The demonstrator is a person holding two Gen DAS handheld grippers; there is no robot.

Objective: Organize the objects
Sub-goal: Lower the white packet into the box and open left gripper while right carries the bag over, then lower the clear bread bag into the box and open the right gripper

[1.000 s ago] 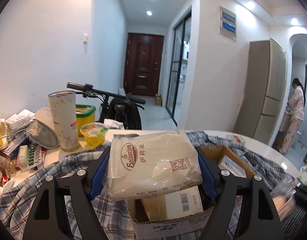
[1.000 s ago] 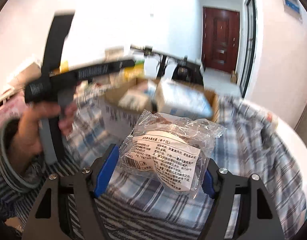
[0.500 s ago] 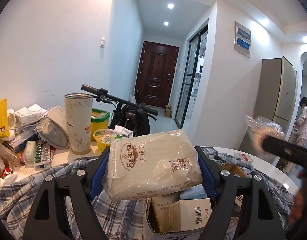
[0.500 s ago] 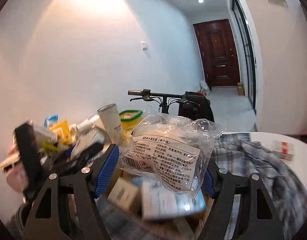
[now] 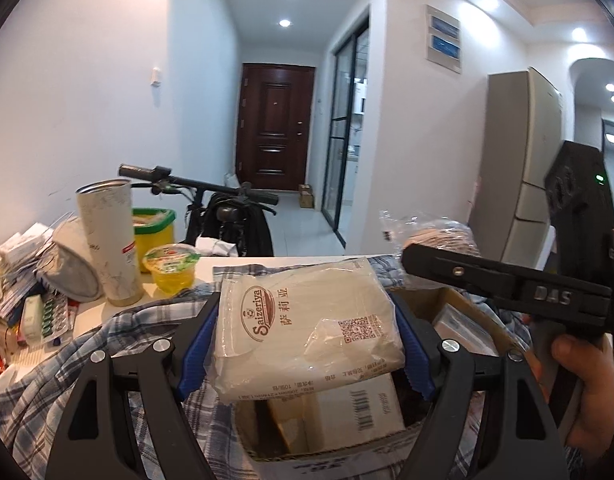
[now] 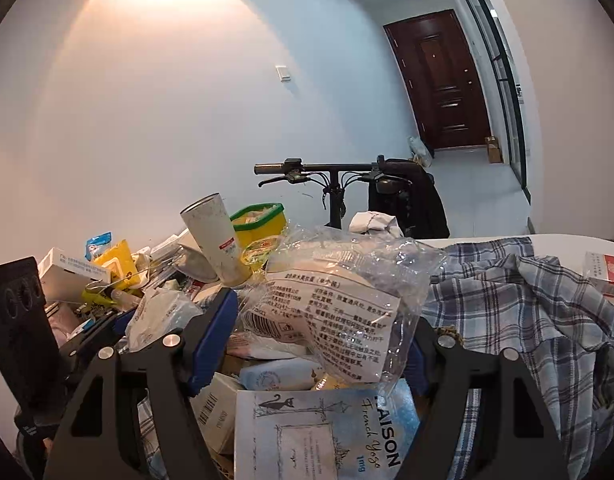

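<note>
Left tool [image 5: 303, 344] clamps "Saizeriya" pack [image 5: 307, 324]; right tool [image 6: 319, 340] clamps Chinese-labelled clear bag [image 6: 339, 296] above "MAISON" packet [image 6: 327, 436].

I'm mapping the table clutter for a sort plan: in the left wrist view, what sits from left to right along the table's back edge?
Grey mesh strainer → tall white tumbler → yellow tub with green rim → green-lidded jelly cup → clear crinkled bag held in the right gripper.
</note>
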